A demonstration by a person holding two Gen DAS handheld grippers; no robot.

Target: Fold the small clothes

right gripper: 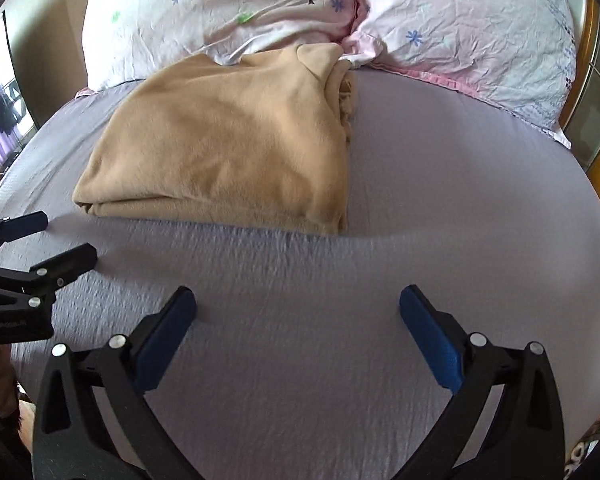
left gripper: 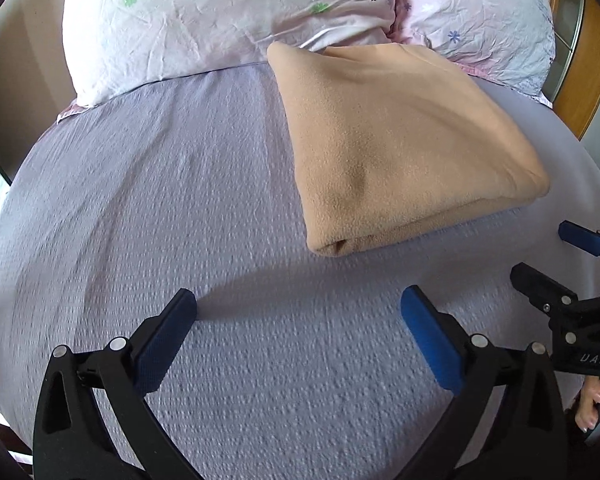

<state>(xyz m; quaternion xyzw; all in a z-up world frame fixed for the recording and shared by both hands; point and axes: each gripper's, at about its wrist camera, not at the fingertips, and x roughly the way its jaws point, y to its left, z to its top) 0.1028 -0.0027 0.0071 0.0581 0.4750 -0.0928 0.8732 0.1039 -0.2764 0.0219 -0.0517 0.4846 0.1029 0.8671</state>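
Note:
A tan fleece garment (left gripper: 400, 144) lies folded into a thick rectangle on the lilac bed sheet (left gripper: 180, 200), its far edge against the pillows. It also shows in the right wrist view (right gripper: 228, 144), left of centre. My left gripper (left gripper: 298, 308) is open and empty, hovering over bare sheet in front of the garment. My right gripper (right gripper: 298, 308) is open and empty over the sheet, in front of and to the right of the garment. Each gripper shows in the other's view: the right one (left gripper: 548, 252) at the right edge, the left one (right gripper: 56, 240) at the left edge.
Two pale floral pillows (left gripper: 220, 12) (right gripper: 460, 28) lie across the head of the bed behind the garment. A wooden headboard (left gripper: 588, 80) stands at the far right. The bed sheet (right gripper: 460, 220) stretches right of the garment.

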